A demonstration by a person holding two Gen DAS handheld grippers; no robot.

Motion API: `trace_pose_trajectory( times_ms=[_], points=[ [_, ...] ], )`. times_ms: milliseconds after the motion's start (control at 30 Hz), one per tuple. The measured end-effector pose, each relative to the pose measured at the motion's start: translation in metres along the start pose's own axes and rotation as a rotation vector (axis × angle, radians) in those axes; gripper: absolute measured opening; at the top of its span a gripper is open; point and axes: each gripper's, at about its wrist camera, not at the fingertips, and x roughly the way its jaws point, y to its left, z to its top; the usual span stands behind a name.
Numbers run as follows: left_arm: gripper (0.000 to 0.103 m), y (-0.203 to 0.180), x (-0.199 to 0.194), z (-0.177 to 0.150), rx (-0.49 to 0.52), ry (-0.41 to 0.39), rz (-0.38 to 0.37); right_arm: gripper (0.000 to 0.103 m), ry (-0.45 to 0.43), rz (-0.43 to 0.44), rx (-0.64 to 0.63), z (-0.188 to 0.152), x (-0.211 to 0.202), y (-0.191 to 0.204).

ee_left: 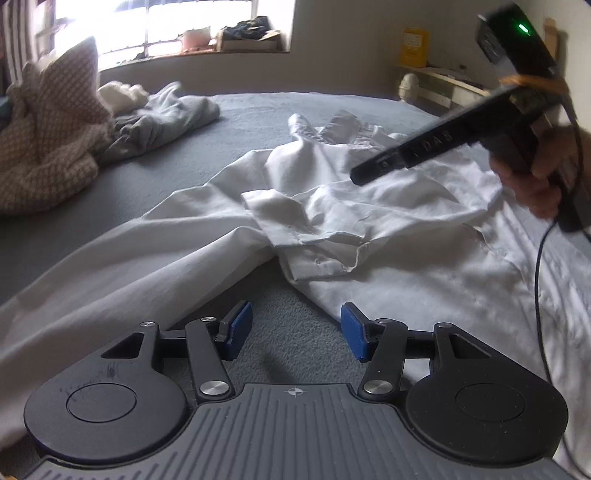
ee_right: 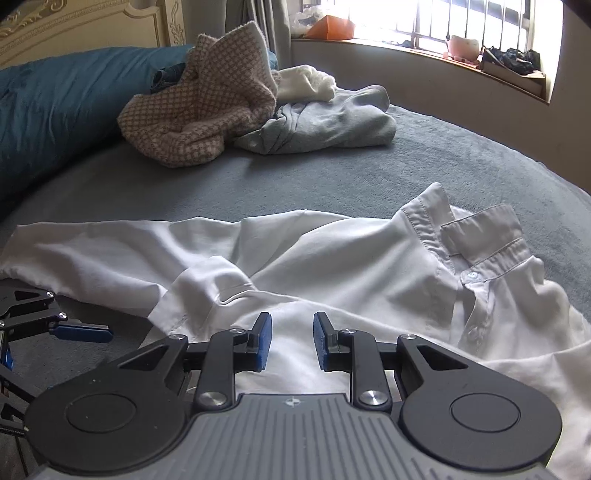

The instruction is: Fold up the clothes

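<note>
A crumpled white button-up shirt [ee_left: 369, 221] lies spread on the grey-blue bed [ee_left: 258, 114], with one sleeve [ee_left: 129, 266] running toward the near left. Its collar [ee_right: 461, 229] points to the far right. My left gripper [ee_left: 297, 329] is open, low over bare bed in the gap between the sleeve and the shirt body, holding nothing. My right gripper [ee_right: 292, 340] is open just above the shirt's chest [ee_right: 332, 280], also holding nothing. In the left wrist view a hand [ee_left: 535, 177] holds the right gripper [ee_left: 360, 175] above the shirt. One blue left-gripper pad [ee_right: 83, 333] shows at the left edge.
A pink-and-white checked sweater [ee_right: 207, 107], a light grey garment [ee_right: 332, 125] and a white fluffy item [ee_right: 310, 83] are piled at the far side of the bed. A blue pillow [ee_right: 55, 107] lies by the headboard [ee_right: 74, 26]. A cluttered windowsill [ee_right: 480, 62] runs behind.
</note>
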Motion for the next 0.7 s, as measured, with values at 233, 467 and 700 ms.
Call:
trace_pose_trajectory(
  times_ms=[233, 467, 700],
  points=[
    [0.054, 0.037, -0.044, -0.012, -0.225, 0.025, 0.080, 0.026, -0.037, 0.097, -0.007, -0.004, 0.003, 0.032],
    [0.060, 0.102, -0.102, -0.051, -0.636, -0.042, 0.241, 0.026, 0.055, 0.066, -0.001, -0.016, 0.048, 0.040],
    [0.064, 0.154, -0.138, -0.091, -1.005, -0.146, 0.376, 0.027, 0.060, 0.072, 0.084, -0.023, 0.053, 0.032]
  ],
)
